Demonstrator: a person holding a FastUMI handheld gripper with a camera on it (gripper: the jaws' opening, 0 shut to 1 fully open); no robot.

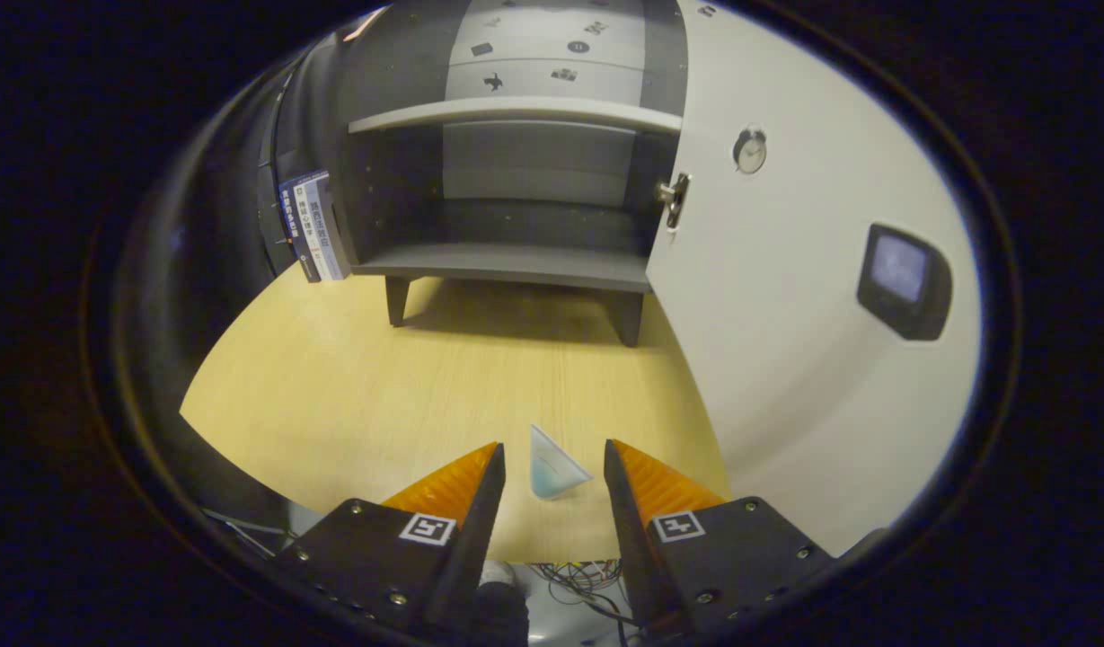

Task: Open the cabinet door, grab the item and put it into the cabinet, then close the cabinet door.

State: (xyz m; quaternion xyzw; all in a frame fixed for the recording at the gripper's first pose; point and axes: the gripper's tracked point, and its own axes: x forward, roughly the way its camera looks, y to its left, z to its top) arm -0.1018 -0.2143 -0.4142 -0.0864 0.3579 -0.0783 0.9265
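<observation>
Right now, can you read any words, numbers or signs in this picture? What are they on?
No text here is clear enough to quote.
Books beside the open cabinet: print on the spines, too small.
Black stickers on the cabinet's upper drawers: pictures, too blurred.
Square marker tags on the gripper fingers: black-and-white patterns, not words.
The open gripper has the small clear item between its fingertips.

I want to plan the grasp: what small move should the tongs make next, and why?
Probably ease the tongs forward and down around the small clear cone: they are open, the cone lies between their tips untouched, and the cabinet door already stands open.
</observation>
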